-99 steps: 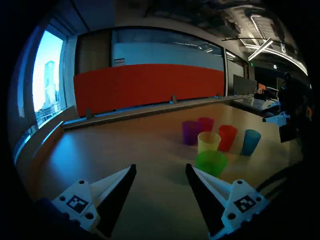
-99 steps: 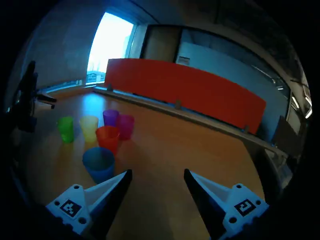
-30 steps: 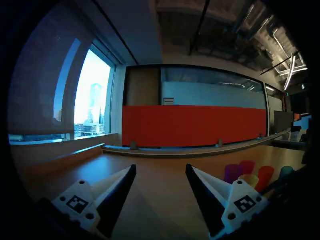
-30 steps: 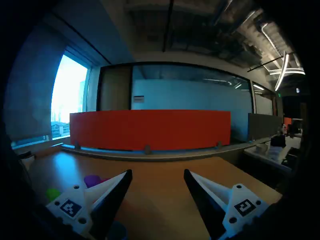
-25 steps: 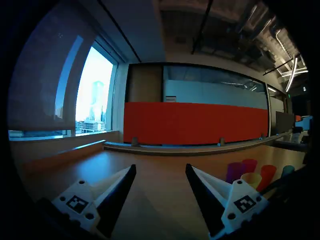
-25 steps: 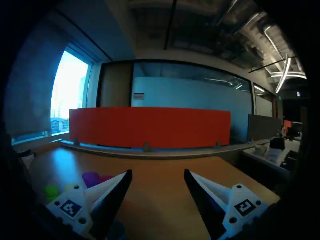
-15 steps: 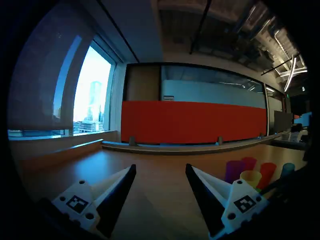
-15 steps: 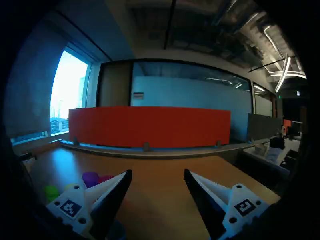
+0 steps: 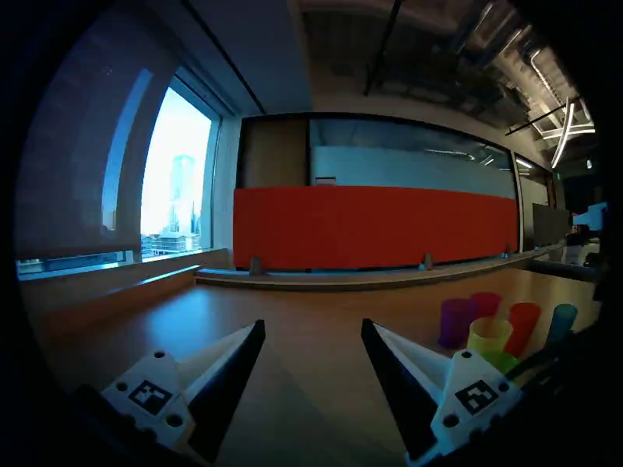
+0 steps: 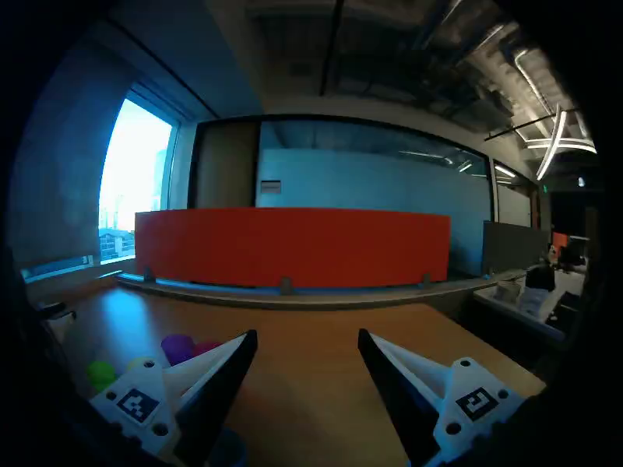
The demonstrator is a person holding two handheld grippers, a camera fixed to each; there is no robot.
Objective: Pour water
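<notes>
Left gripper view, six cups; claw parted

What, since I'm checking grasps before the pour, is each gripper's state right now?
Left gripper: open, holding nothing.
Right gripper: open, holding nothing.

You have a purple cup, a pink cup, an orange-red cup, a teal cup, a yellow cup and a green cup. The table is warm brown wood. The partition is orange-red. Your fingers are white with black inner faces, each carrying a black-and-white patterned square marker.
</notes>
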